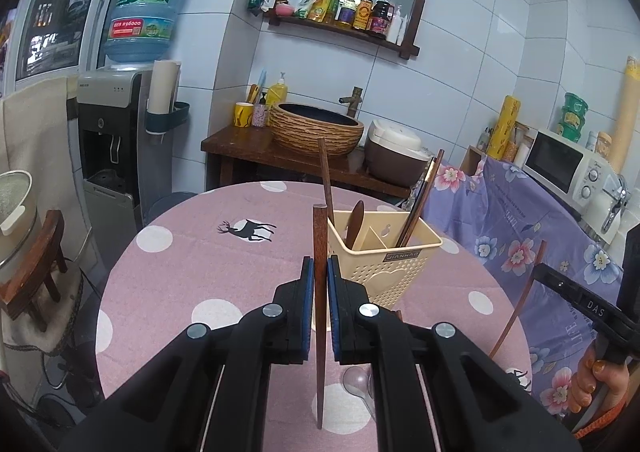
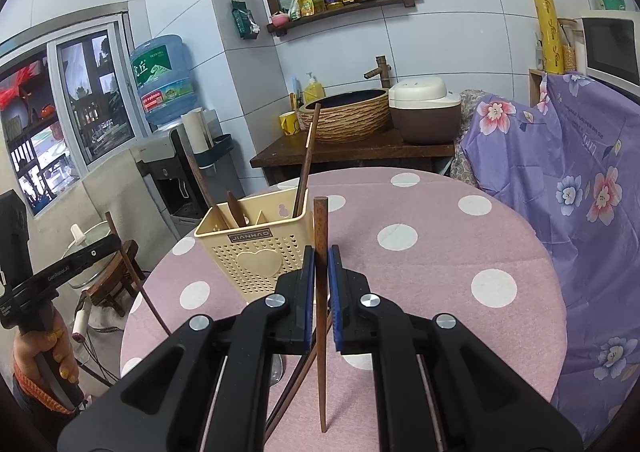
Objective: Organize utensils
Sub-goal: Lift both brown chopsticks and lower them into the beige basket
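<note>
2 grippers, left (image 1: 320, 272) and right (image 2: 321, 264), fingers each clamping 1 chopstick (image 1: 319, 332) upright; 1 holder (image 1: 380, 252), 1 spoon (image 1: 355, 224) inside.

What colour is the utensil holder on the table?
The utensil holder is cream-beige plastic with small perforations, clearest in the right wrist view.

Both wrist views near, facing holder (image 1: 382, 252)

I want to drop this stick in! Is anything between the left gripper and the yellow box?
No. In the left wrist view, the left gripper, shut on a chopstick, sits right before the utensil holder; only bare pink tablecloth shows around them.
</note>
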Action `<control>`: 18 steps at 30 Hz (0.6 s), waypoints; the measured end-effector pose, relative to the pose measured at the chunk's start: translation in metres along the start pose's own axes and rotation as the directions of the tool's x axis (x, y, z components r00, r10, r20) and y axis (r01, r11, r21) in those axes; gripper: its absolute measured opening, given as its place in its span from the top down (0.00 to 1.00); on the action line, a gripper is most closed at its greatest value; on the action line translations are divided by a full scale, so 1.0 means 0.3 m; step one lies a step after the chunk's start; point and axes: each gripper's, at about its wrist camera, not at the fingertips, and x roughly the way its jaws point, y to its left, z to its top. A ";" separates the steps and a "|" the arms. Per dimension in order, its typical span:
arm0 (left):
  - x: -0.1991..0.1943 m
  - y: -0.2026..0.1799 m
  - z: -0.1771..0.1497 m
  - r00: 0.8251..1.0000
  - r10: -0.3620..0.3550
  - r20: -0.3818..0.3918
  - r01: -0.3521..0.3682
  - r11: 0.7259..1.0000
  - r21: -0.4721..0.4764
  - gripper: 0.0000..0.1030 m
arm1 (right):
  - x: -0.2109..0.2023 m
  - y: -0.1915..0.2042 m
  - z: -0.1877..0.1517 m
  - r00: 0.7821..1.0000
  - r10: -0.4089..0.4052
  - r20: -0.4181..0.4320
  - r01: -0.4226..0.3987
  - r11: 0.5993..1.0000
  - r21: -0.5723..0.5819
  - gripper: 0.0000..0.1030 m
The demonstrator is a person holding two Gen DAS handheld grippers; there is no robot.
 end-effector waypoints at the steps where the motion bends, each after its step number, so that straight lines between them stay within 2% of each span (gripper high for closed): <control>1: 0.000 -0.001 0.004 1.000 -0.002 0.001 0.002 1.000 0.000 0.92 | -0.003 0.000 0.004 1.000 0.002 0.001 -0.002 1.000 0.000 0.92; 10: -0.011 -0.030 0.083 0.999 -0.041 0.010 0.041 0.999 0.016 0.92 | -0.022 0.022 0.084 0.999 0.017 0.029 -0.016 1.000 -0.023 0.93; 14: -0.027 -0.057 0.193 0.996 -0.077 0.036 0.076 0.997 0.017 0.92 | -0.033 0.066 0.189 0.998 0.035 0.052 -0.032 0.998 -0.056 0.93; 18: -0.047 -0.094 0.331 0.992 -0.101 0.076 0.100 0.995 0.016 0.92 | -0.042 0.126 0.347 0.995 0.045 0.089 -0.038 0.996 -0.081 0.93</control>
